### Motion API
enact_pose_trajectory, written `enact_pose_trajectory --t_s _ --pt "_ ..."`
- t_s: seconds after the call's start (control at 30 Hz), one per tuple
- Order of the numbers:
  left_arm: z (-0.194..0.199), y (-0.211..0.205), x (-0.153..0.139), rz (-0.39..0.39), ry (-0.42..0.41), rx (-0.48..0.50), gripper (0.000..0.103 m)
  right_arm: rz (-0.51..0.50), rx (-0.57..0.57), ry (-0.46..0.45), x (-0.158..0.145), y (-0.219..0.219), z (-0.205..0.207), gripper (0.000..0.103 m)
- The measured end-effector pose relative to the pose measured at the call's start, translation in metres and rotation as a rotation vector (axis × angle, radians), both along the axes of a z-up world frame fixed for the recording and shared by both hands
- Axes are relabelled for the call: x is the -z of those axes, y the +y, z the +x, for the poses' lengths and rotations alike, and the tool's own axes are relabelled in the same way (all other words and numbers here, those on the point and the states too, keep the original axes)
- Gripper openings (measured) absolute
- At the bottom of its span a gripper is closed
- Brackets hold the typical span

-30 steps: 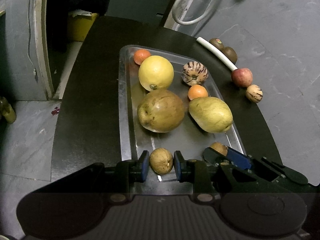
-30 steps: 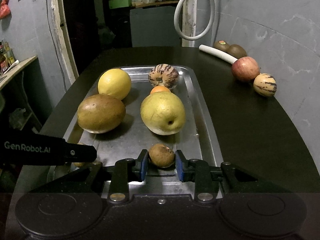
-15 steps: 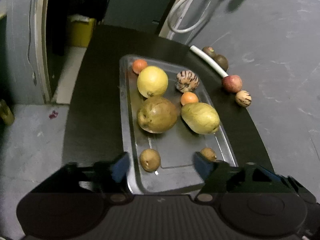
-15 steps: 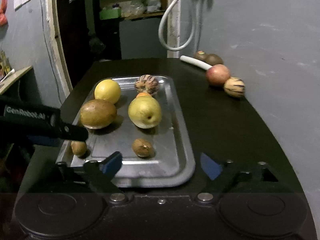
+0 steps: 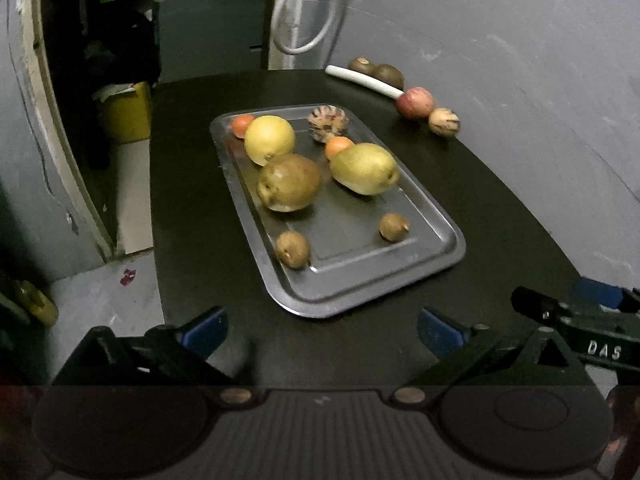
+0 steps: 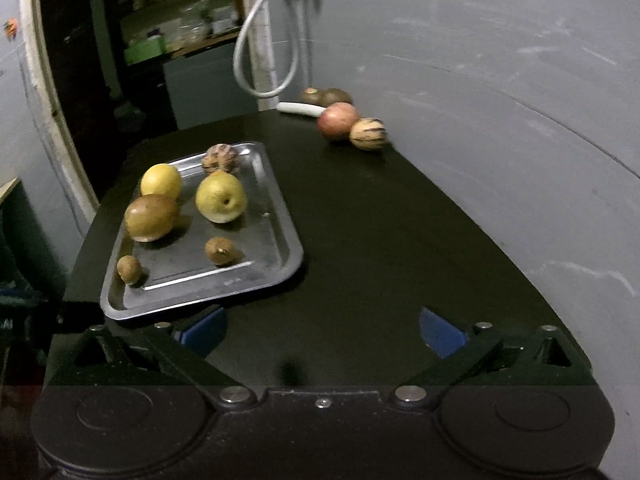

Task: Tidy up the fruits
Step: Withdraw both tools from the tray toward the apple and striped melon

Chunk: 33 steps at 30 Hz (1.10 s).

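Note:
A metal tray [image 5: 432,268] [image 6: 276,216] on the black table holds a yellow citrus [image 5: 269,140], a brown pear [image 5: 289,182], a yellow-green pear [image 5: 363,168], a striped melon [image 5: 327,123], two small oranges and two small brown fruits [image 5: 293,249] [image 5: 394,227]. A red apple [image 6: 337,121], a striped fruit [image 6: 367,133] and two kiwis [image 6: 330,97] lie by the wall. My left gripper [image 5: 322,330] is open and empty, in front of the tray. My right gripper [image 6: 322,330] is open and empty, right of the tray.
A white tube [image 5: 363,81] lies on the table near the kiwis, and a white hose [image 6: 262,60] hangs above it. The grey wall [image 6: 500,100] borders the table on the right. A doorway and yellow bin [image 5: 128,116] are to the left.
Both grippers let go of the small brown fruits onto the tray, opened wide and pulled back and up. The right gripper swung to the right.

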<state>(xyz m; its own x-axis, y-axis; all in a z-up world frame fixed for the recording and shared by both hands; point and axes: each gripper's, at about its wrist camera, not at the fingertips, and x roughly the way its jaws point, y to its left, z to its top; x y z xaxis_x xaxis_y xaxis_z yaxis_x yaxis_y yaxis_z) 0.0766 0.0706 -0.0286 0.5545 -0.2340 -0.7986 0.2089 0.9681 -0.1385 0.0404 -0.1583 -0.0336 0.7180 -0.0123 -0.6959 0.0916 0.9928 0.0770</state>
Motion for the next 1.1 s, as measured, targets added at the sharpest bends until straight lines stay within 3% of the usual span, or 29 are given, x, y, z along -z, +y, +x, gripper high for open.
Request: enact_pose_trajectory --t_s 0.3,0.47,0.8,1.1 --pt "-0.004 -0.026 -0.011 0.032 -0.008 0.098 0.103 -0.009 0.117 0.0 -0.006 -0.019 -0.007 0.102" --pt "0.015 -0.04 -0.015 -0.013 0.006 0.101 0.103 -0.036 0.122 -0.01 -0.004 -0.027 -0.002 0.102" --pt "0.09 -0.073 -0.014 -0.027 0.04 0.032 0.103 -0.009 0.083 -0.03 0.01 -0.047 0.038 0.102" --pt "0.191 -0.114 -0.016 -0.001 -0.019 0.049 0.103 0.022 0.005 -0.047 0.025 -0.057 0.131 0.102"
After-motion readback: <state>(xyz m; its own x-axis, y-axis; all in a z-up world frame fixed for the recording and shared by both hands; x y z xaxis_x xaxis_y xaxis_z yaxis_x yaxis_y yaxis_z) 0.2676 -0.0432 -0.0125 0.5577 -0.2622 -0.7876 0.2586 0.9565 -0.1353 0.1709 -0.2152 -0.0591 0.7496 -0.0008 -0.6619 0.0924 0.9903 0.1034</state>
